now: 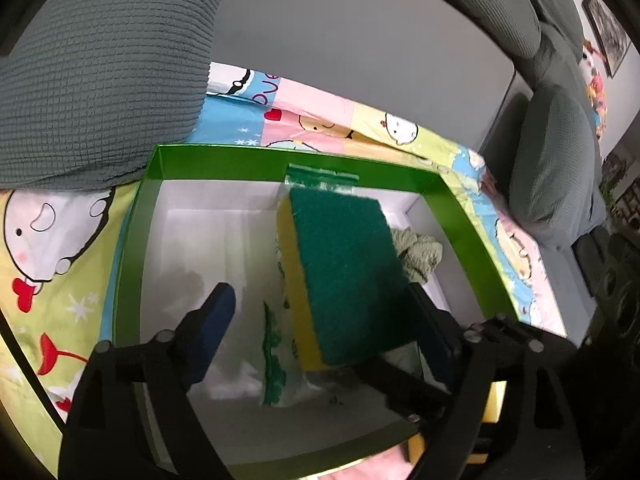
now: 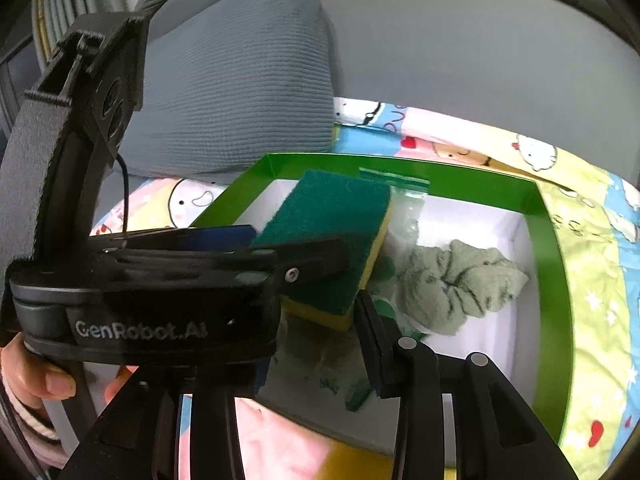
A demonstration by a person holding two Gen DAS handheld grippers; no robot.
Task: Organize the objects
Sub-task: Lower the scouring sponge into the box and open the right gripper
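Note:
A green-and-yellow sponge [image 1: 344, 272] in a clear printed bag [image 1: 276, 360] hangs tilted over the white inside of a green-rimmed box [image 1: 280, 164]. My left gripper [image 1: 320, 296] stands open around it. Its left pad is well clear, and the sponge leans on its right finger [image 1: 432, 332]. In the right wrist view the sponge [image 2: 332, 216] rests across the left gripper [image 2: 292, 244]. My right gripper [image 2: 316, 320] reaches in below. Its right finger [image 2: 374, 344] lies against the sponge's yellow lower corner. Its other finger is hidden behind the left gripper. A crumpled pale green cloth [image 2: 456, 280] lies in the box.
The box sits on a cartoon-print sheet [image 1: 52, 248]. A grey ribbed pillow [image 1: 100, 72] presses on the box's far left corner, and a second pillow [image 1: 556, 168] stands to the right. A person's hand [image 2: 44, 380] holds the left gripper's handle.

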